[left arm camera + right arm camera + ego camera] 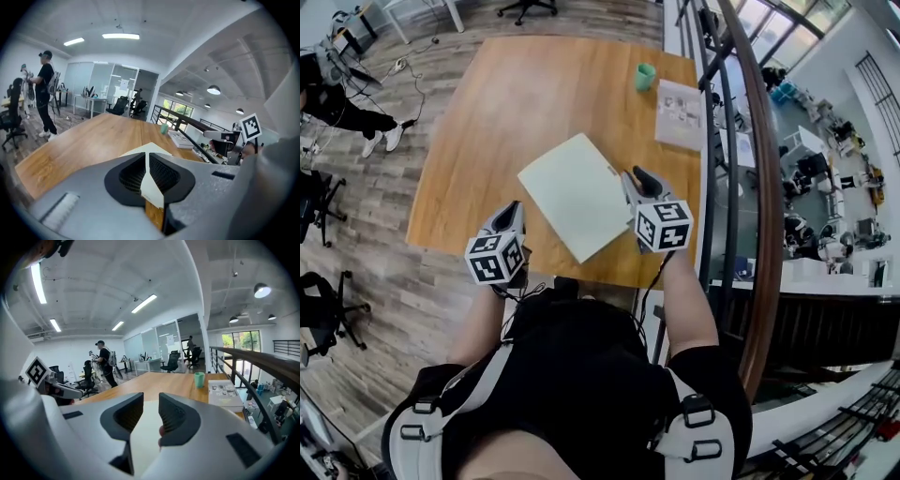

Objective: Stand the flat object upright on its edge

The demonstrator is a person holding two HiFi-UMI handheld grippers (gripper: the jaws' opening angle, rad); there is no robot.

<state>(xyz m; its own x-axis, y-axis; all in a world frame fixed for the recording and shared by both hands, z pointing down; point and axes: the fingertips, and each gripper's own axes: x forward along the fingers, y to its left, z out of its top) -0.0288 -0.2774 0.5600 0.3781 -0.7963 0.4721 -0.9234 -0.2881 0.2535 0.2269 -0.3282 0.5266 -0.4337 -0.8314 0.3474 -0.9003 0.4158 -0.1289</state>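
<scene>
A pale flat board (574, 192) lies on the wooden table (506, 103), turned at an angle. My left gripper (516, 208) is at the board's near left edge; in the left gripper view its jaws (147, 157) are shut, tips together, with the board (150, 149) showing just past them. My right gripper (637, 176) is over the board's right edge. In the right gripper view its jaws (151, 401) stand apart, and the pale board (146, 434) fills the gap without either pad pressing on it.
A green cup (645, 77) and a white booklet (679, 114) sit at the far right of the table. A railing (750, 187) runs along the right side. The table's near edge is just below both grippers. A person (45, 93) stands far left.
</scene>
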